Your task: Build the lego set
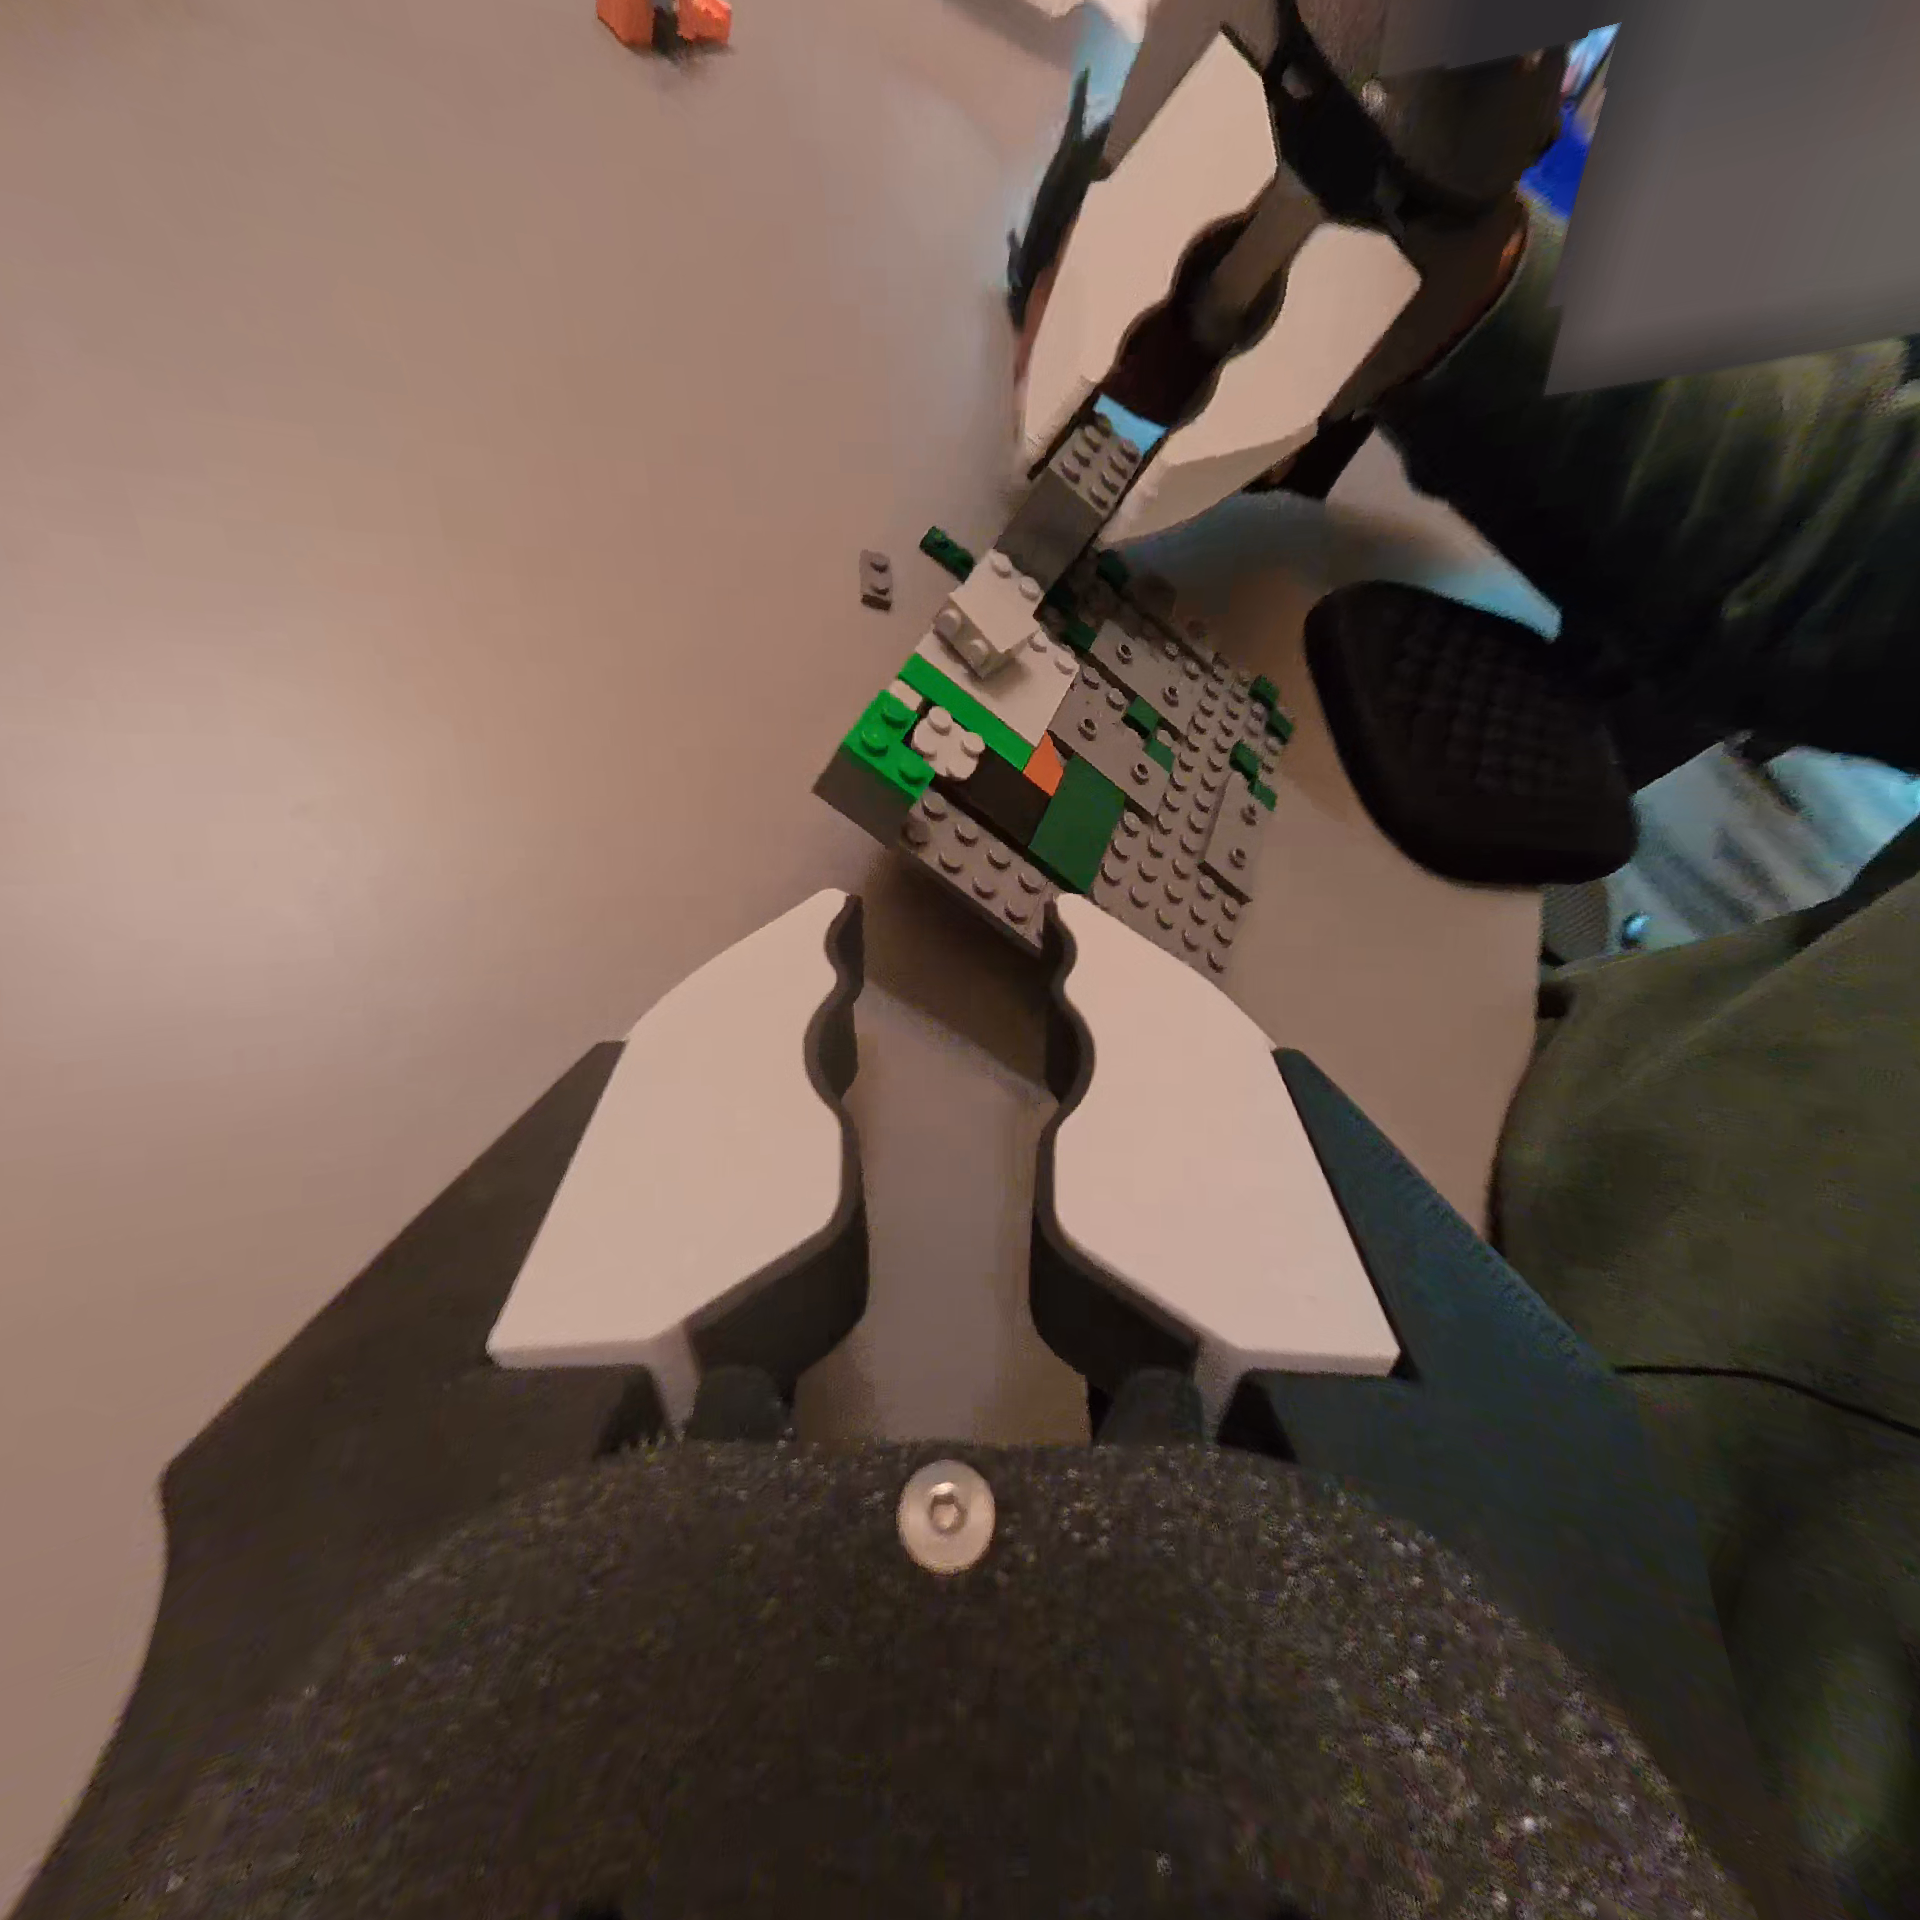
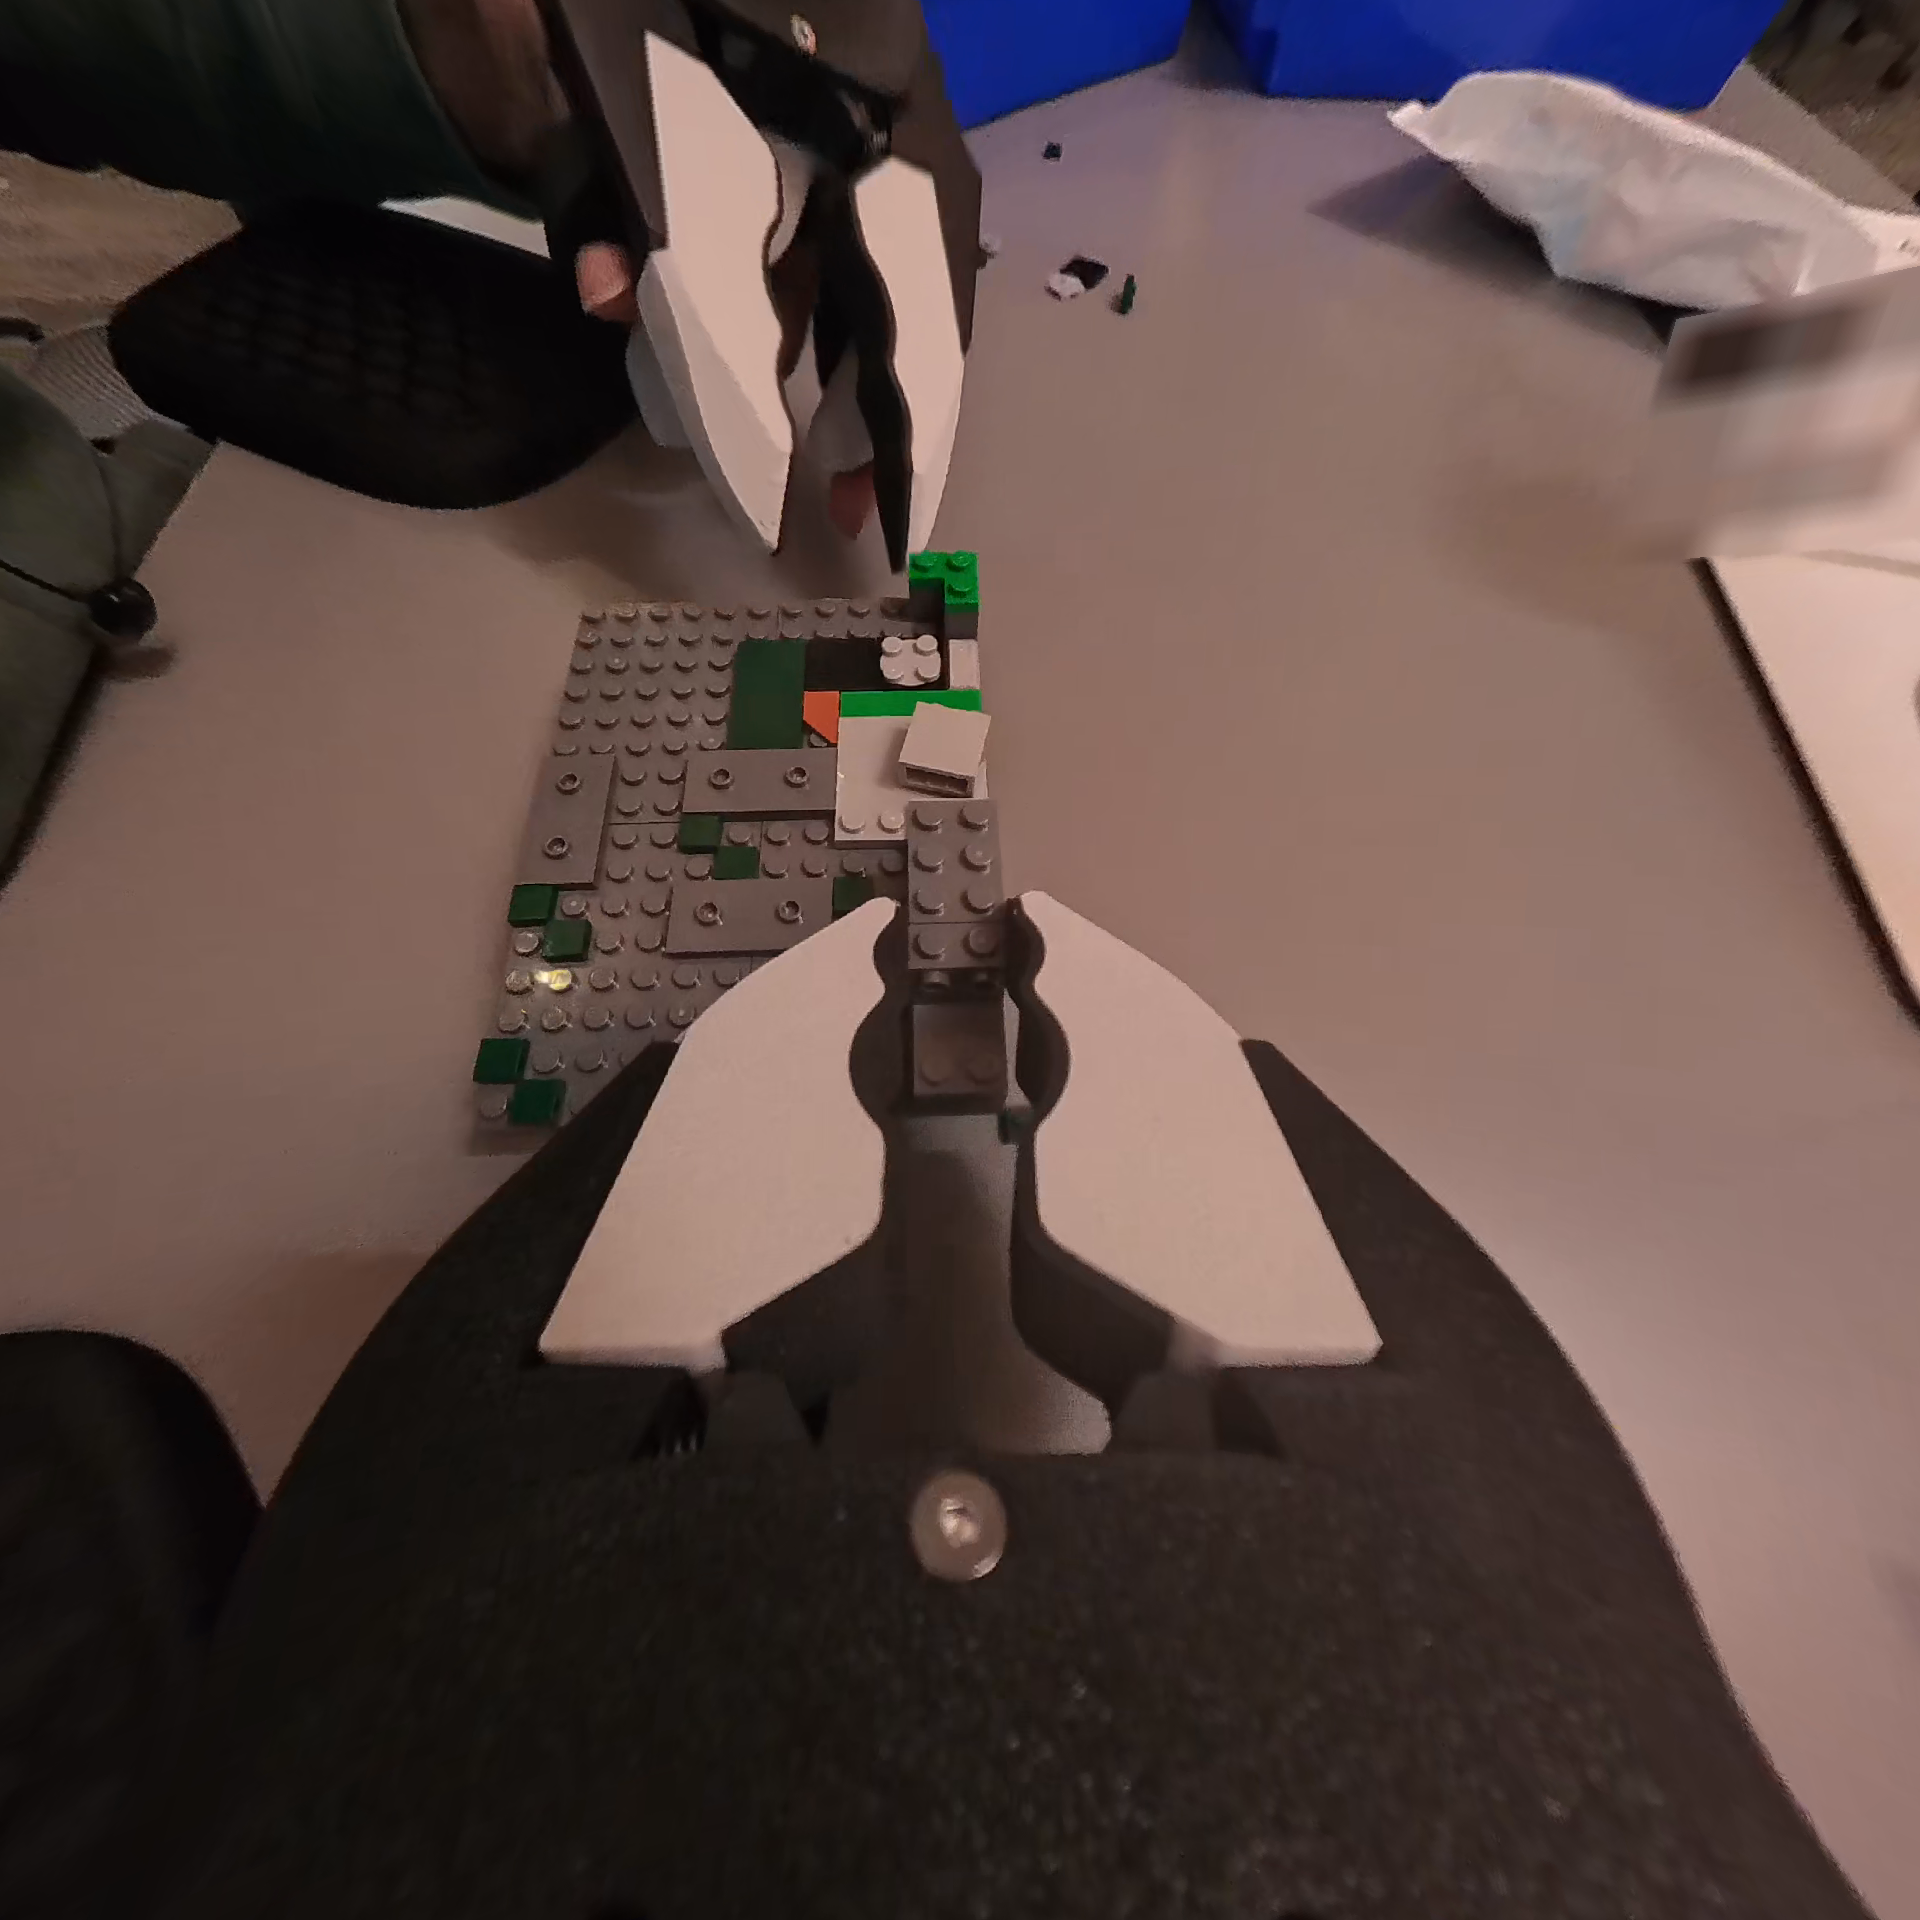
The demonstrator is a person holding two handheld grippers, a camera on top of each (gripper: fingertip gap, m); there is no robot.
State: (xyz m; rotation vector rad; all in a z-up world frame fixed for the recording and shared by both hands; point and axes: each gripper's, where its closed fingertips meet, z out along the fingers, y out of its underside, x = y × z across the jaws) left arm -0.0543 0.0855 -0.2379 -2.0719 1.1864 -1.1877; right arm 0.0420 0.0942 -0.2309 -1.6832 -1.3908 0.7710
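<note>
Left wrist view: the left tool hangs spread and empty just short of the near edge of the grey baseplate on the counter. Beyond it, the right tool pinches a dark grey brick stack over the far corner, next to a loose light grey brick lying tilted on the build.

Right wrist view: the right tool is pressed onto the dark grey brick stack, at the baseplate's right edge. The bright green brick marks the far corner. A white bag lies well apart.

The step looks like seating this stack; next it needs stud alignment and a downward press, with the left tool steadying the plate.
</note>
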